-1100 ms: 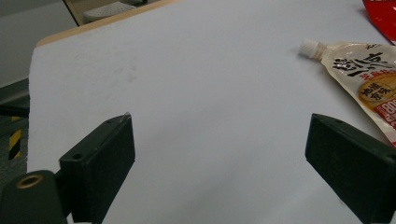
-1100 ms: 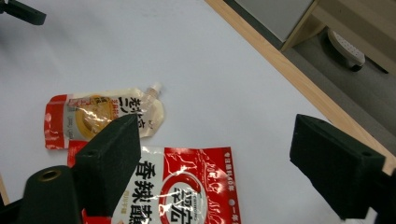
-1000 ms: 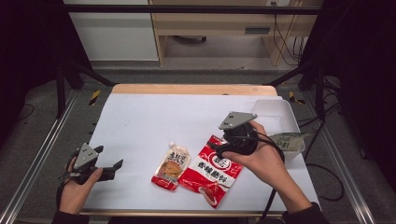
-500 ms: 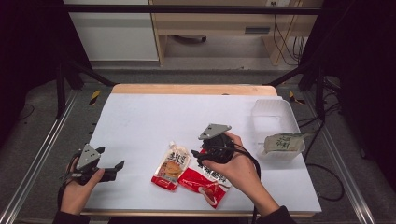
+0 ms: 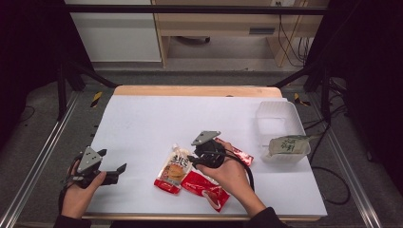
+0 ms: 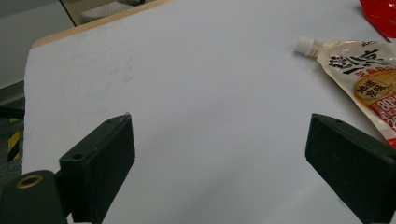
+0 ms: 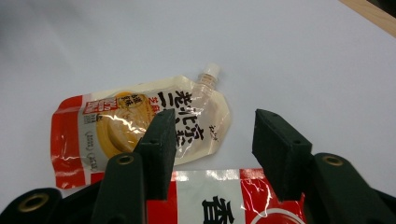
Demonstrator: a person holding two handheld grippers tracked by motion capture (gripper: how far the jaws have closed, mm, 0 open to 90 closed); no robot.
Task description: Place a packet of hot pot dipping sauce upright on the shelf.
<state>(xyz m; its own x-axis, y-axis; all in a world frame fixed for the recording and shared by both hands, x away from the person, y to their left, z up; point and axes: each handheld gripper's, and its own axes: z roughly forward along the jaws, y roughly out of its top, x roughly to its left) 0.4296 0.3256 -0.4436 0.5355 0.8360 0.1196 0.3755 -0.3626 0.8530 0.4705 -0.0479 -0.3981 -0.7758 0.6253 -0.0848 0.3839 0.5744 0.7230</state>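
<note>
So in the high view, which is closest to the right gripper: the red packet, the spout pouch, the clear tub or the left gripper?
From the right gripper:
1. Red packet, right beneath it.
2. Spout pouch, just to its left.
3. Clear tub, far right.
4. Left gripper, near the table's left edge.
The last two are close to call.

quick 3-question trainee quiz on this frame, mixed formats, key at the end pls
1. True or false: the spouted pouch stands upright on the table.
2. The clear tub at the table's right holds: A) a green packet B) a red bag C) a bottle
3. Which gripper hangs over the red bag, and is anything pinched in it?

Key
1. False; it lies flat, cap pointing away from the person.
2. A; the green packet leans on the tub's near rim.
3. The right gripper. Its jaws have just been closing but pinch nothing yet; one jaw overlaps the pouch in the right gripper view. The left gripper is open over bare table.
</note>
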